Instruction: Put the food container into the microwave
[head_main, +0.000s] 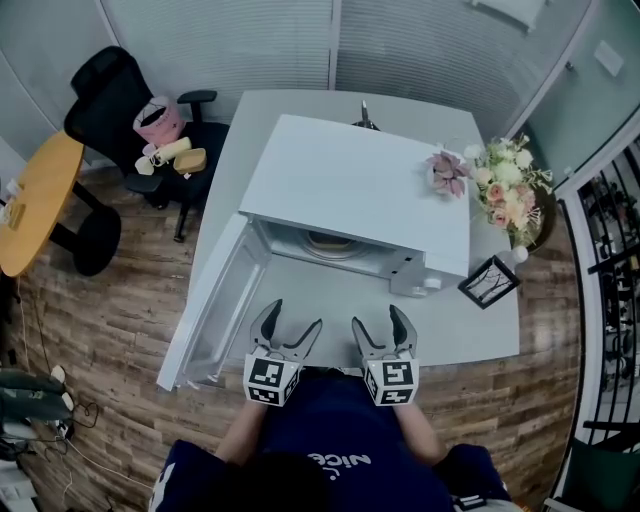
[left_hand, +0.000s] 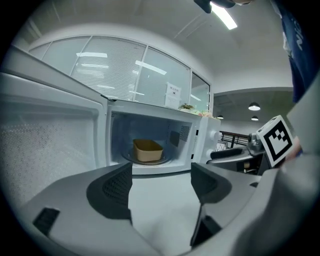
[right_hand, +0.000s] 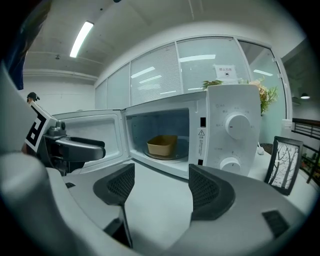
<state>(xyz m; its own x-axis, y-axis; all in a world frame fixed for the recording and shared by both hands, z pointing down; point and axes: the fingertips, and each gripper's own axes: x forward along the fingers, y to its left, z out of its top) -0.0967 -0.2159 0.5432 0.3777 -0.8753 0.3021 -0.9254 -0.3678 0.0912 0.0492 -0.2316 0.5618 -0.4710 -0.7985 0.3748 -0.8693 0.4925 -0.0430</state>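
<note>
- Left claw (head_main: 296, 315), right claw (head_main: 377, 316): both agape, empty.
- Container (left_hand: 147, 150) inside microwave (head_main: 360, 190), 12 o'clock of both.
- Door (head_main: 215, 300) open at 10 o'clock, nearer left claw.

Tan food container (left_hand: 147, 150) inside open microwave (head_main: 360, 195)

Bare table (head_main: 330, 300) gives clear passage from the left gripper (head_main: 295, 314) and right gripper (head_main: 378, 317) to the microwave (head_main: 360, 190) opening at 12 o'clock. Open door (head_main: 215, 300) blocks 9 to 10 o'clock. Food container (left_hand: 147, 150) occupies the cavity centre. Picture frame (head_main: 490, 281) stands at 2 o'clock.
</note>
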